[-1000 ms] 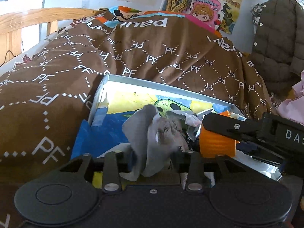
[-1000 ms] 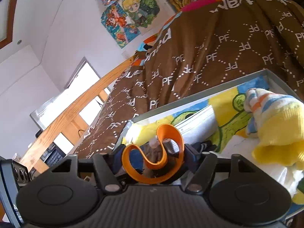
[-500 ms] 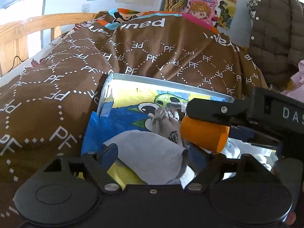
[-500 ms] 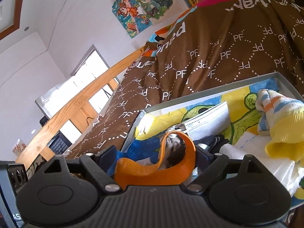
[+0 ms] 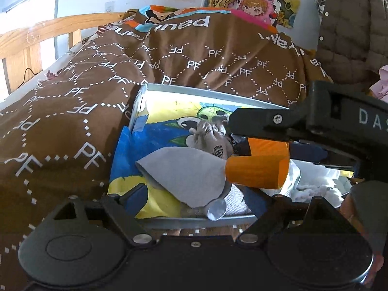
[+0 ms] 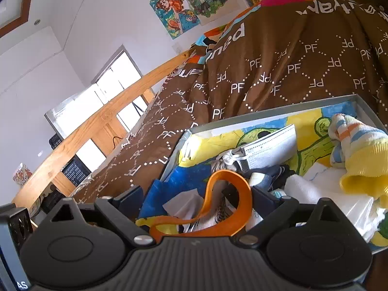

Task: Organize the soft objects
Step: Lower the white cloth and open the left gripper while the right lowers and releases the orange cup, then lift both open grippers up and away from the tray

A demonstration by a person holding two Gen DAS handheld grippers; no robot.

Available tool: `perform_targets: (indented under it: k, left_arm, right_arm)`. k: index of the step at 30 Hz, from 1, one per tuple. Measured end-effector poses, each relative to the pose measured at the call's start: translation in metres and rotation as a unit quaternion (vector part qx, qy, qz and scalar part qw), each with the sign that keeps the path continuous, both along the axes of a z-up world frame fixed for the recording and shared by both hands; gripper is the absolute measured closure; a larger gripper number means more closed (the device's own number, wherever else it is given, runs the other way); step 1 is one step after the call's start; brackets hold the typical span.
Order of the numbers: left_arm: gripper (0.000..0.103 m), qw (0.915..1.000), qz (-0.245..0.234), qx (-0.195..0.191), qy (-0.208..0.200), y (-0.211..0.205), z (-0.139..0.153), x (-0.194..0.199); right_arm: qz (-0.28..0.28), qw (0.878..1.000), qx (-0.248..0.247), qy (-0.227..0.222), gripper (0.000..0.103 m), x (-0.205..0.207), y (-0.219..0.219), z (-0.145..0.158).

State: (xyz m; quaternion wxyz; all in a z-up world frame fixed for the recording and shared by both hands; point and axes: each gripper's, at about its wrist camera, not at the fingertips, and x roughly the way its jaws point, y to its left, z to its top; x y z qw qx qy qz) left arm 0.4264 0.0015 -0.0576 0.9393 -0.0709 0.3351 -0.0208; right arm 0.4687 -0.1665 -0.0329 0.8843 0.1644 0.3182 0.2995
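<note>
A shallow grey box [image 5: 194, 91] with a bright cartoon lining lies on the bed; its rim also shows in the right wrist view [image 6: 278, 114]. In it lie a grey cloth [image 5: 184, 172] and a grey printed sock [image 5: 211, 138]. My left gripper [image 5: 196, 198] is open over the box's near edge, with the grey cloth lying loose between its fingers. My right gripper [image 6: 201, 198] is open; an orange band [image 6: 225, 196] curls loosely between its fingers, also seen in the left wrist view [image 5: 257, 167]. A white face mask [image 6: 269, 145] and a striped yellow sock [image 6: 359, 155] lie in the box.
The box rests on a brown patterned blanket [image 5: 84, 111]. A wooden bed rail [image 6: 97, 121] runs along the left. A quilted brown jacket [image 5: 351, 31] hangs at the right. White folded cloth [image 6: 315, 186] lies in the box's right part.
My left gripper opened and let the grey cloth go; it now lies flat in the box. My right gripper opened wide, and the orange band slackened and sagged between its fingers.
</note>
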Motion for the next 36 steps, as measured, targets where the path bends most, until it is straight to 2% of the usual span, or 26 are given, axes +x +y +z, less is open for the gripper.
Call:
perform_targets:
  k: [9, 16, 20, 25, 28, 31, 34, 36]
  left_arm:
    - [0.015, 1.0000, -0.005, 0.005, 0.001, -0.001, -0.004, -0.005]
    - [0.006, 0.9999, 0.011, -0.001, -0.006, -0.001, 0.000, -0.007]
    - [0.006, 0.9988, 0.047, -0.011, 0.003, 0.004, 0.003, -0.001]
    - [0.006, 0.9957, 0.080, -0.045, 0.012, 0.011, 0.011, -0.002]
    - [0.006, 0.9895, 0.137, -0.039, 0.025, 0.016, 0.017, -0.004]
    - [0.006, 0.9804, 0.182, -0.067, 0.035, 0.031, 0.022, -0.010]
    - [0.006, 0.9752, 0.204, -0.079, 0.034, 0.041, 0.024, -0.019]
    - [0.006, 0.9753, 0.206, -0.075, 0.027, 0.042, 0.026, -0.026]
  right_arm:
    - [0.004, 1.000, -0.013, 0.001, 0.001, -0.006, 0.001, 0.005]
    - [-0.018, 1.000, -0.013, -0.005, 0.001, -0.014, -0.013, 0.018]
    - [-0.036, 0.999, -0.011, -0.007, 0.001, -0.018, -0.024, 0.026]
    - [-0.055, 0.998, -0.013, 0.002, 0.001, -0.024, -0.040, 0.030]
    - [-0.067, 0.997, -0.025, 0.000, 0.000, -0.030, -0.047, 0.034]
    - [-0.077, 0.996, -0.046, -0.007, 0.000, -0.039, -0.051, 0.038]
    - [-0.083, 0.994, -0.069, -0.014, 0.000, -0.048, -0.052, 0.040]
    - [-0.090, 0.992, -0.081, -0.023, 0.000, -0.056, -0.051, 0.041]
